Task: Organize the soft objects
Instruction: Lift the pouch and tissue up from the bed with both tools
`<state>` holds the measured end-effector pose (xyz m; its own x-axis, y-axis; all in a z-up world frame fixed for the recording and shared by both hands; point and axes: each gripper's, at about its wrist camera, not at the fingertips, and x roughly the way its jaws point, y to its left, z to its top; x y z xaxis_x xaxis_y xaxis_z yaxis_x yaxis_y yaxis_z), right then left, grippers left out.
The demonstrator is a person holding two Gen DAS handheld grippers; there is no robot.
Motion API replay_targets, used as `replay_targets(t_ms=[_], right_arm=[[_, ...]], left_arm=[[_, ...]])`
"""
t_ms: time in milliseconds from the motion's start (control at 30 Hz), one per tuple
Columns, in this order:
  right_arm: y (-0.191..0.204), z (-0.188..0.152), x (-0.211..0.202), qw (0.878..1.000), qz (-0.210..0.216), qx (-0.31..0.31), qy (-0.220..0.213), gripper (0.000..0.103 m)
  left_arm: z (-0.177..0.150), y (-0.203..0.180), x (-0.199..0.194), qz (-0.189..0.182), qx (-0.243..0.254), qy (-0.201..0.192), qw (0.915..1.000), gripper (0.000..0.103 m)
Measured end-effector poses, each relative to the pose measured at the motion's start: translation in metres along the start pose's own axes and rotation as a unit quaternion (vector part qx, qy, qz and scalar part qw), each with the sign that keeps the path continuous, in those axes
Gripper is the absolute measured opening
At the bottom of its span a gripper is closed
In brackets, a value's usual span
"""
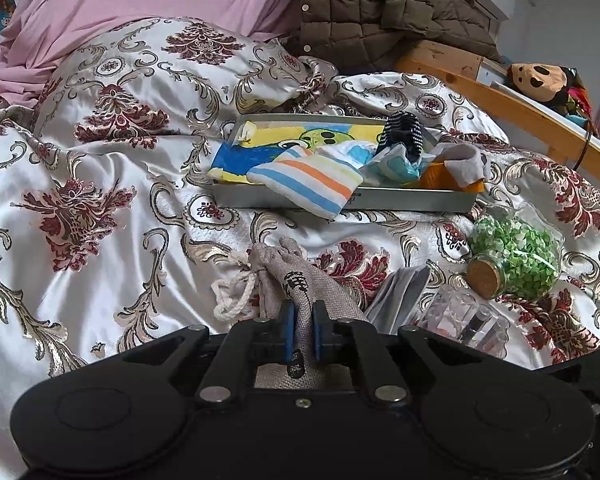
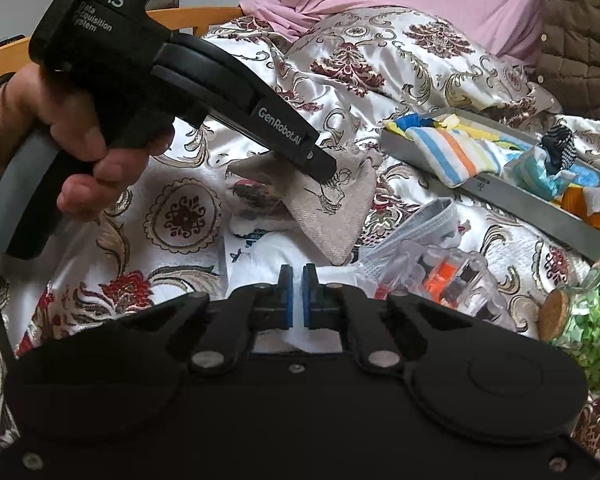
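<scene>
My left gripper (image 1: 303,312) is shut on a beige linen drawstring pouch (image 1: 288,272) with a black print, held just above the bedspread; it also shows in the right wrist view (image 2: 336,204), hanging from the left gripper (image 2: 326,168). A metal tray (image 1: 400,200) farther up the bed holds a striped cloth (image 1: 312,180), a yellow-blue towel, and socks. My right gripper (image 2: 298,276) is nearly closed and holds nothing, over a white cloth (image 2: 276,248) on the bed. A grey-white folded cloth (image 2: 416,224) lies to its right.
A corked glass jar of green pieces (image 1: 512,256) and a clear plastic box (image 1: 464,320) lie on the bedspread right of the pouch. A patterned pillow (image 1: 160,76), a pink sheet, a brown quilted jacket (image 1: 380,4) and a wooden bed rail (image 1: 520,112) lie beyond.
</scene>
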<state>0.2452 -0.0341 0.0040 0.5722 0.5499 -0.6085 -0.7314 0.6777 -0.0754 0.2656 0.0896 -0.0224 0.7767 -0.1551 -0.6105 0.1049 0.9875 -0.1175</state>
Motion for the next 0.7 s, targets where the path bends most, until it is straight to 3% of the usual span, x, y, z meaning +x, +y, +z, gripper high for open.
replay_targets(t_ms=[700], right_arm=[[-0.005, 0.011, -0.023, 0.996, -0.067, -0.026, -0.057, 0.000]], left_arm=[[0.008, -0.004, -0.013, 0.009, -0.008, -0.041, 0.9991, 0.009]])
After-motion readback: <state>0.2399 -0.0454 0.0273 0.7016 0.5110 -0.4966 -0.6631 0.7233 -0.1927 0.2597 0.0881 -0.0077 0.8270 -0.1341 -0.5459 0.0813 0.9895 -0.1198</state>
